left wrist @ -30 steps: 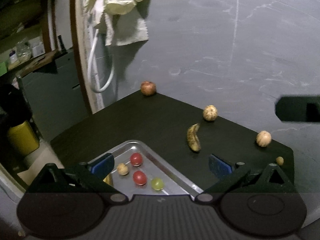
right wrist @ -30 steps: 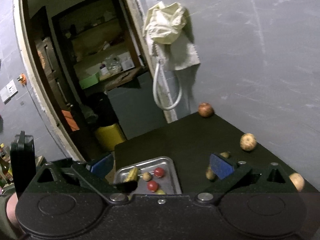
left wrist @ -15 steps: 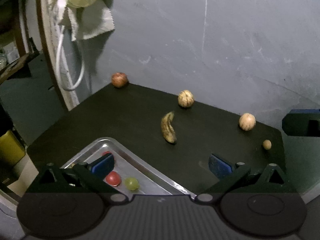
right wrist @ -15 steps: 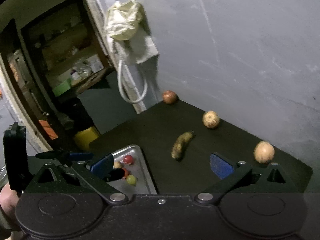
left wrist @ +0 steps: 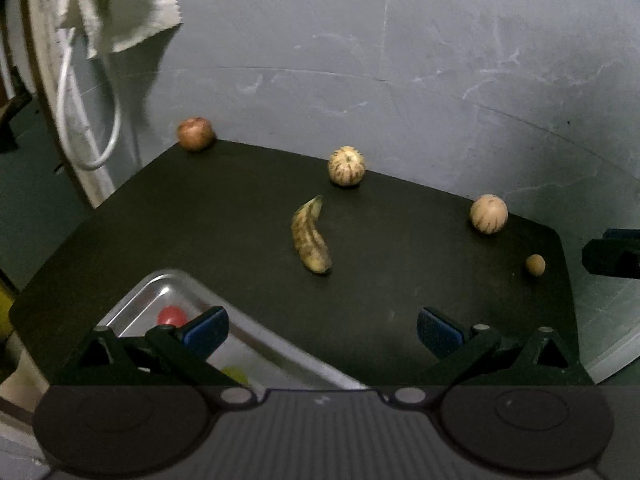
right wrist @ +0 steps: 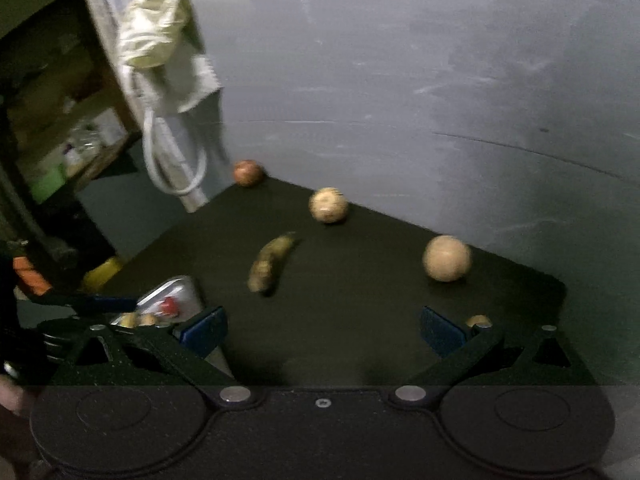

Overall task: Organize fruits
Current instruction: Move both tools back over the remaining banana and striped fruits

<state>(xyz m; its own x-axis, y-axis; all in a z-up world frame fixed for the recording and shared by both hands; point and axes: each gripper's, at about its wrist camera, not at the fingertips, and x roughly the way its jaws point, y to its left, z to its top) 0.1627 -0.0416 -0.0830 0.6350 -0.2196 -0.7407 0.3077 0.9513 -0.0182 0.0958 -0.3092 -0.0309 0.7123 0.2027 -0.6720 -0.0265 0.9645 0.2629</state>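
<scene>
Fruits: a spotted banana point(left wrist: 311, 236) lies mid-table, 2 striped round melons point(left wrist: 346, 166) point(left wrist: 488, 213) sit near the wall, a reddish fruit point(left wrist: 195, 133) at the far corner, a small brown fruit point(left wrist: 535, 265) near the right edge.
Tray point(left wrist: 256, 340): metal, near-left on the table point(left wrist: 224, 216); holds a red tomato point(left wrist: 172, 315) (others half hidden).
Left tool point(left wrist: 320, 330): fingers apart, holding nothing.
Right tool point(right wrist: 322, 330): fingers apart, holding nothing.

Banana point(left wrist: 311, 236) right of tray point(left wrist: 160, 288)

Spotted banana point(left wrist: 311, 236) lying mid-table point(left wrist: 224, 216); two striped melons point(left wrist: 347, 166) behind; left gripper point(left wrist: 322, 326) spread above steel tray point(left wrist: 168, 286).
</scene>
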